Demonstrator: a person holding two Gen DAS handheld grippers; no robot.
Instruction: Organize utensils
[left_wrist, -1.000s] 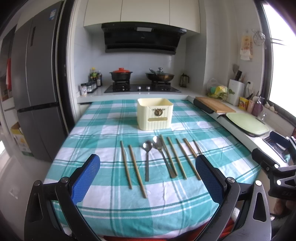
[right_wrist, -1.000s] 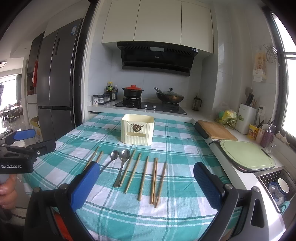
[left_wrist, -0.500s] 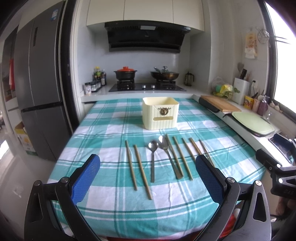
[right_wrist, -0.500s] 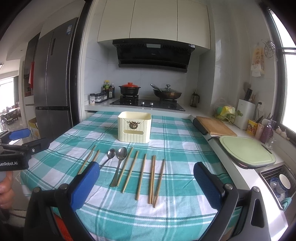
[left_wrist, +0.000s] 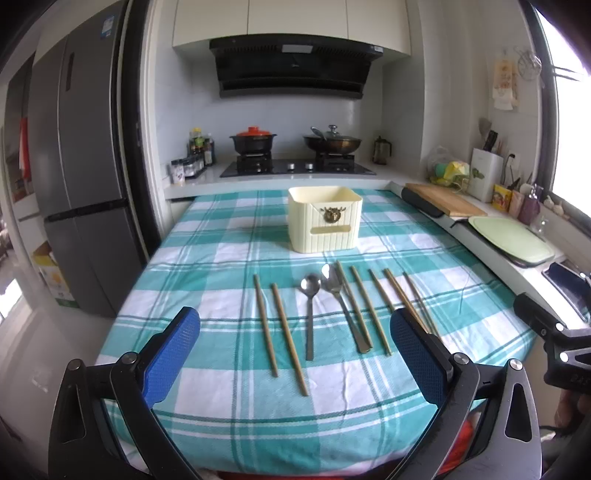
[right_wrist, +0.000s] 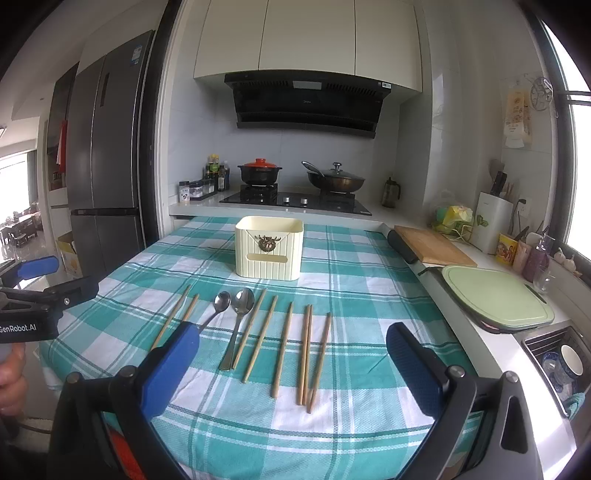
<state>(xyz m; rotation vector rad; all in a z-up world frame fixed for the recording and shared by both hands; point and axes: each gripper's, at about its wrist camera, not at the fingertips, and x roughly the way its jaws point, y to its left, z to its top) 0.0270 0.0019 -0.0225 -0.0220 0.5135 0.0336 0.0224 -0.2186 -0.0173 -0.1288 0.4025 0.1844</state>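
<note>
Opening step of the tidying task, judged from the layout: nothing has yet been lifted. Left gripper (left_wrist: 295, 354) and right gripper (right_wrist: 291, 365) both hover above the near edge of the desk (left_wrist: 207, 258), jaws spread wide and grasping nothing; each gripper is also visible at the margin of the other's view. On the checked cloth (right_wrist: 351, 280) lies a loose row of utensils; eight chopsticks (right_wrist: 282, 347) and two spoons (right_wrist: 240, 306), all flat, handles toward the viewer, the two spoon bowls just beside each other and the right-hand spoon touching or nearly touching its neighbouring chopstick. Behind the row, well apart from both grippers, stands the cream box (left_wrist: 324, 223), open-topped and apparently empty, though its floor is hidden; presumably the destination. The next move likely calls for lowering one gripper over a single thin piece, closing on its shaft near the middle, then carrying it forward to the box; low, slender pieces lying close together invite a double pick or a slip.
</note>
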